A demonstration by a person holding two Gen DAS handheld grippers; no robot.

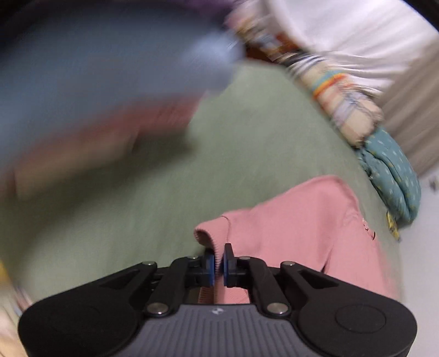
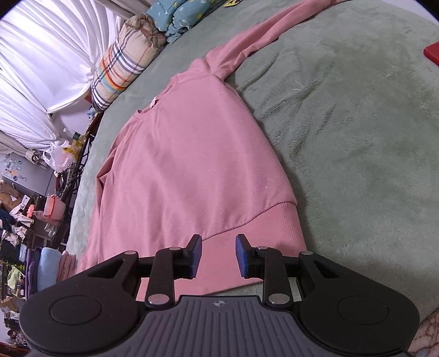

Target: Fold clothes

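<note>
A pink sweatshirt [image 2: 186, 164] lies flat on the green blanket [image 2: 356, 137], one sleeve stretched toward the far right corner. In the right wrist view my right gripper [image 2: 218, 255] hovers open over the ribbed hem, pads apart on either side of it. In the left wrist view my left gripper [image 1: 218, 263] is shut on a ribbed edge of the pink sweatshirt [image 1: 296, 225], and the pinched fabric folds up between the blue pads. The rest of that view is smeared by motion blur.
A rolled plaid quilt [image 2: 129, 63] and a teal dotted quilt [image 2: 175, 16] line the bed's far edge by a white curtain. A red object [image 2: 432, 53] sits at the right edge. Folded clothes [image 2: 49, 272] are stacked low left. A blurred blue-grey and pink mass [image 1: 109, 82] fills the left view's upper left.
</note>
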